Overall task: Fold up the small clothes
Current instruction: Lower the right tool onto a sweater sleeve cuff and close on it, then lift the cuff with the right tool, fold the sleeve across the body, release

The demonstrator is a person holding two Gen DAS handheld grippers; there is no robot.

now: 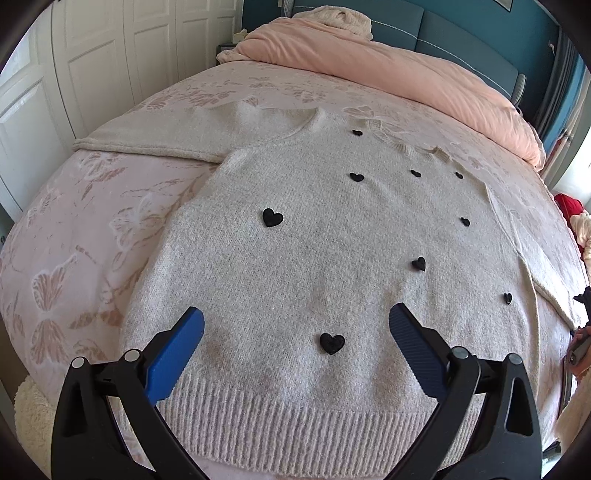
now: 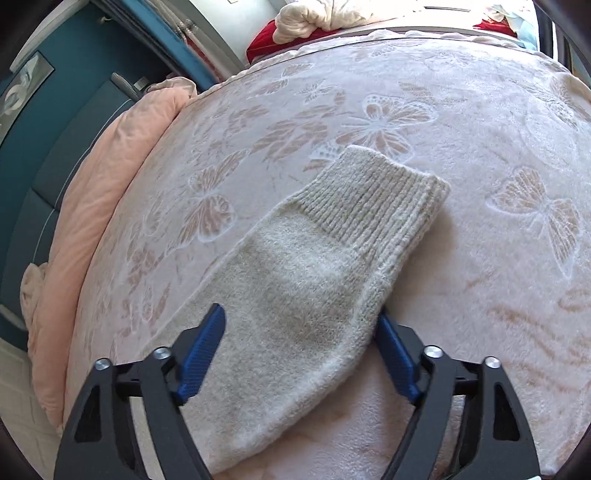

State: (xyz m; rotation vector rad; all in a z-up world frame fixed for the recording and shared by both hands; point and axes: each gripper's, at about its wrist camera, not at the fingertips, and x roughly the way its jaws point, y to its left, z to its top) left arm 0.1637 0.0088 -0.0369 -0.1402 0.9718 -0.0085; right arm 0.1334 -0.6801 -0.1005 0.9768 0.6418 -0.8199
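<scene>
A pale grey knit sweater (image 1: 314, 258) with small black hearts lies flat, front up, on the bed, its ribbed hem (image 1: 295, 424) nearest me. Its left sleeve (image 1: 155, 136) stretches out to the far left. My left gripper (image 1: 295, 328) is open and empty, hovering over the lower body of the sweater, one black heart (image 1: 331, 342) between its blue fingers. In the right wrist view the other sleeve (image 2: 314, 280) lies spread on the bed, ribbed cuff (image 2: 380, 199) at the far end. My right gripper (image 2: 301, 325) is open, its fingers on either side of this sleeve.
The bed has a pink butterfly-patterned cover (image 1: 74, 229). A rolled pink duvet (image 1: 388, 59) lies along the blue headboard (image 1: 461, 33). White cupboard doors (image 1: 92, 55) stand to the left. Red and cream cloth (image 2: 306, 22) lies beyond the bed's far edge.
</scene>
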